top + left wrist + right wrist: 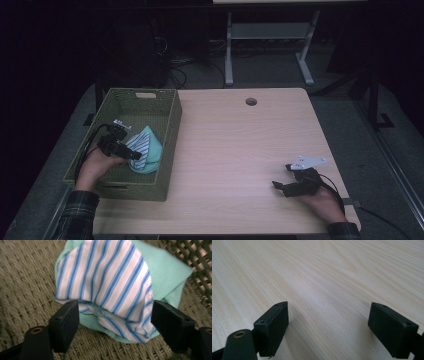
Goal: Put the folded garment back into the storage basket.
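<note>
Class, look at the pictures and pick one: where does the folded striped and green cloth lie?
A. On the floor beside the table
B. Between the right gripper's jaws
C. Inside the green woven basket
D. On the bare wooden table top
C: the cloth rests on the woven bottom of the basket, in front of the open left gripper.

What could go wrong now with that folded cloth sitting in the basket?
1. The left gripper is open, but the striped cloth lies between its jaws; pulling back carelessly could snag a fold and drag the bundle open.
2. The cloth leans against the basket wall, so it may slump or unfold once left alone.
3. The left gripper sits inside the basket; lifting out at an angle might catch the woven rim and shift the basket on the table.
</note>
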The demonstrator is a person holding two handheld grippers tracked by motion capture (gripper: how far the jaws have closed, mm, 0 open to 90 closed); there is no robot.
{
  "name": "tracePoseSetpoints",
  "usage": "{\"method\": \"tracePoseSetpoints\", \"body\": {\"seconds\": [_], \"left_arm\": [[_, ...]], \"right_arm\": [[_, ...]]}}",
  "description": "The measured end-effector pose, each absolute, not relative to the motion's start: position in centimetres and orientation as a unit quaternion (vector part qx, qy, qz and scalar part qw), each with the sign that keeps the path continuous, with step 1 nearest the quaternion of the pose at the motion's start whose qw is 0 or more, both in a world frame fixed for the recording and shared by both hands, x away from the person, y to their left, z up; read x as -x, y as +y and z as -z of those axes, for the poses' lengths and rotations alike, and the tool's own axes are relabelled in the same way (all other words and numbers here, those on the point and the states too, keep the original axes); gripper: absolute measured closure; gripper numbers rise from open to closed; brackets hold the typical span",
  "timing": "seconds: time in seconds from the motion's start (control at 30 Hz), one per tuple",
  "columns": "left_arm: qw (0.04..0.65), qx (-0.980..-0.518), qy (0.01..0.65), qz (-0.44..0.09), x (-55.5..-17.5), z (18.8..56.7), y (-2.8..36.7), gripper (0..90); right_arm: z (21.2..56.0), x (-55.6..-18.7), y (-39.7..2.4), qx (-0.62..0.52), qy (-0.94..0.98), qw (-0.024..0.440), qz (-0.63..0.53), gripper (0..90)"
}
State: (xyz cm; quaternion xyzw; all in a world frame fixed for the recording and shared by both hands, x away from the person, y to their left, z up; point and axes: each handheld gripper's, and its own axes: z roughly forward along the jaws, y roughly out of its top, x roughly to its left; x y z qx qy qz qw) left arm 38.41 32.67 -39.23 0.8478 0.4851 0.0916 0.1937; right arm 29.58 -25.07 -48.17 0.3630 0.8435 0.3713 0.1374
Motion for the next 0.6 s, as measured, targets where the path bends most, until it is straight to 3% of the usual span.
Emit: {"method": "tracePoseSetpoints", "body": {"seconds": [0.6], "left_arm": [[0.275, -0.846, 0.442, -0.114, -37.1, 33.5, 28.8, 18.1]], "right_arm": [[48.2, -29.6, -25.1, -0.363, 0.843, 0.138, -0.371, 16.5]]}}
